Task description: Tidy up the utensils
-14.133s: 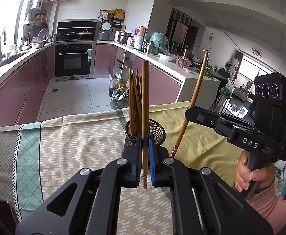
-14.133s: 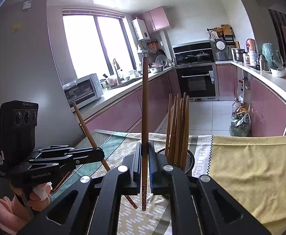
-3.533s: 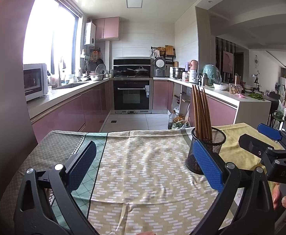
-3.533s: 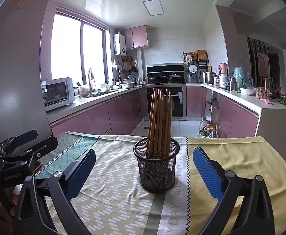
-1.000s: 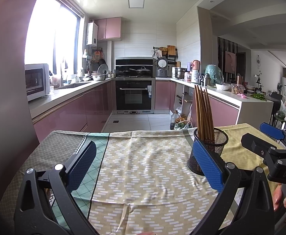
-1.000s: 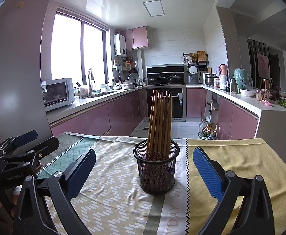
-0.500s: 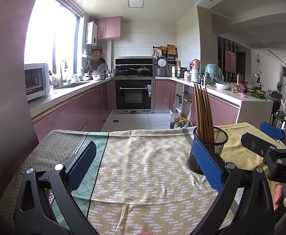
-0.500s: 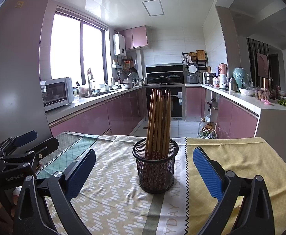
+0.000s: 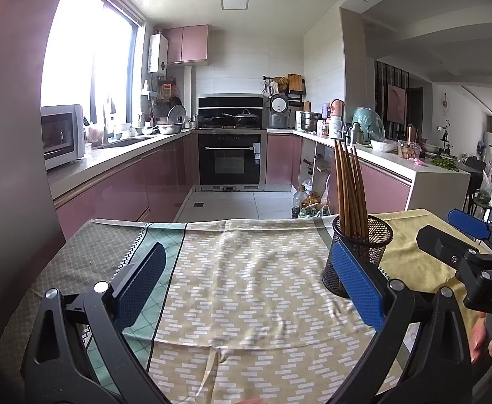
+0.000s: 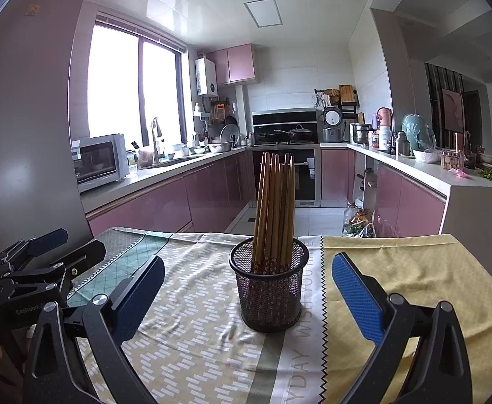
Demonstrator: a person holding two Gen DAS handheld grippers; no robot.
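Since fourteen seconds ago both chopsticks have left your grips, and over the last half second almost nothing has shifted. Your left gripper [image 9: 249,286] hangs with its blue pads [image 9: 357,286] spread wide and nothing between them, only the patterned tablecloth [image 9: 246,269] showing through the gap. Your right gripper [image 10: 246,289] is just the same, fingers [image 10: 357,296] far apart and empty. From the right wrist view the black mesh holder [image 10: 268,286] stands upright on the cloth, dead centre between those two pads but beyond their tips, touching neither. The wooden chopsticks [image 10: 274,208] are bundled inside it, standing on end, leaning slightly together. From the left wrist view that same holder [image 9: 360,252] sits just behind your right-hand pad, off to the right of your gap. Further right, your other gripper [image 9: 464,252] pokes in with its blue tip, your hand [image 9: 491,340] wrapped round the handle at the frame edge. Beyond the table: pink cabinets [image 10: 212,195], oven [image 9: 230,165], microwave [image 10: 99,161].
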